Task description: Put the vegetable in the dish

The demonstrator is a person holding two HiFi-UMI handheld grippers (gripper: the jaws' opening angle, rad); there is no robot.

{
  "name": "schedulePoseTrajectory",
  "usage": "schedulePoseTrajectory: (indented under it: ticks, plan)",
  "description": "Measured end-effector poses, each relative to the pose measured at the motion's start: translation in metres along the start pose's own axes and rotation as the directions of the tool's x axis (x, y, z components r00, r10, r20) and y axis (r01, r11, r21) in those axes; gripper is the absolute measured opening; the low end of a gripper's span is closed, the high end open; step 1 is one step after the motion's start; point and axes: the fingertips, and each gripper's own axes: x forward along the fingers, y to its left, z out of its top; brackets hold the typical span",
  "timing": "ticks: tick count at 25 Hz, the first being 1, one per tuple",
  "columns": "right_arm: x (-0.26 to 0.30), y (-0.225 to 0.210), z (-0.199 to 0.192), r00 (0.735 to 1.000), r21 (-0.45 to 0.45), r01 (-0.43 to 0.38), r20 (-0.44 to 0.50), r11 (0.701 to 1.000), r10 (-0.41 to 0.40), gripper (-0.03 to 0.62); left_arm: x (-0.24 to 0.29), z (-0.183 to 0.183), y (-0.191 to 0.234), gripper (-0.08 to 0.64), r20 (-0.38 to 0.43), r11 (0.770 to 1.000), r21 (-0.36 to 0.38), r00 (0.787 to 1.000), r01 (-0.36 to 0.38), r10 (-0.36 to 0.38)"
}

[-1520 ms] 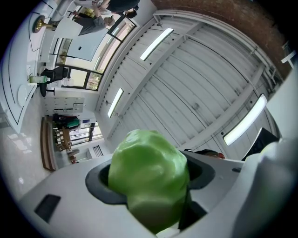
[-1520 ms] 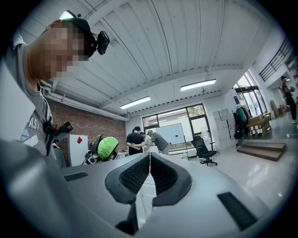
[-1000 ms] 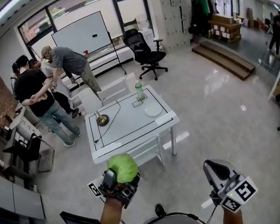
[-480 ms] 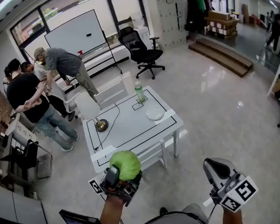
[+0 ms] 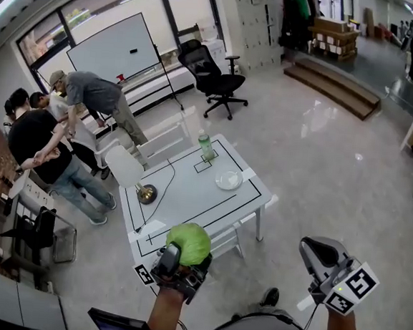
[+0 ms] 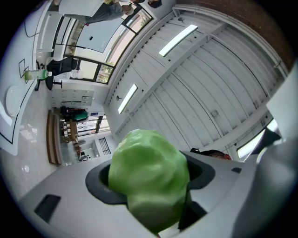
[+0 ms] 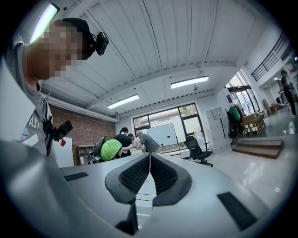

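Note:
A round green cabbage (image 5: 189, 242) sits between the jaws of my left gripper (image 5: 181, 260), which is shut on it and held in the air in front of the near edge of the white table (image 5: 182, 194). In the left gripper view the cabbage (image 6: 149, 174) fills the space between the jaws. A white dish (image 5: 228, 179) lies on the table's right side. My right gripper (image 5: 321, 255) hangs low at the right, away from the table, its jaws shut with nothing between them (image 7: 150, 173). From the right gripper view the cabbage (image 7: 111, 149) shows to the left.
On the table stand a green bottle (image 5: 207, 146) at the far edge and a brass bowl-like object (image 5: 146, 193) with a cable at the left. Several people (image 5: 58, 133) stand beyond the table's left. A black office chair (image 5: 214, 79) is behind it. Steps (image 5: 332, 85) rise at the far right.
The table sits a little further right and lower in the head view, as I have shifted. The left gripper still holds the cabbage; the right gripper has hardly moved.

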Motion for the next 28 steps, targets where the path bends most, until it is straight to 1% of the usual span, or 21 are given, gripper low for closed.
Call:
schedulePoseTrajectory:
  ticks: [5,11,14,16,20,24,26,28]
  plan:
    - [0.016,-0.037,0.009,0.999,-0.001,-0.038,0.0,0.999,0.038,0.006,0.028,0.006,0.024,0.328,0.01,1.0,0.03,1.0,0.007,-0.008]
    - [0.027,-0.073,0.021,0.995,0.005,-0.099,0.005,0.995,0.099,0.006,0.052,0.006,0.051,0.328,0.011,0.997,0.072,0.999,-0.034,0.033]
    - [0.028,-0.094,0.021,0.994,-0.001,-0.113,0.013,0.994,0.113,0.006,0.06,0.004,0.066,0.328,0.018,0.995,0.09,0.999,-0.046,0.045]
    - [0.028,-0.104,0.018,0.993,0.007,-0.115,0.016,0.993,0.115,0.006,0.063,0.002,0.078,0.328,0.018,0.994,0.087,0.998,-0.063,0.062]
    - [0.032,-0.112,0.013,0.992,0.026,-0.125,0.0,0.992,0.125,0.006,0.069,0.004,0.096,0.328,-0.006,0.992,0.089,0.996,-0.086,0.087]
    - [0.03,-0.117,0.02,0.993,0.036,-0.114,-0.005,0.993,0.114,0.006,0.077,0.004,0.114,0.328,-0.028,0.993,0.065,0.995,-0.097,0.099]
    - [0.031,-0.123,0.024,0.996,0.035,-0.095,-0.001,0.995,0.095,0.006,0.079,0.006,0.132,0.328,-0.046,0.993,0.051,0.993,-0.107,0.109]
    - [0.04,-0.131,0.024,0.997,0.035,-0.08,0.0,0.996,0.08,0.006,0.079,0.015,0.156,0.328,-0.061,0.992,0.035,0.991,-0.12,0.122]
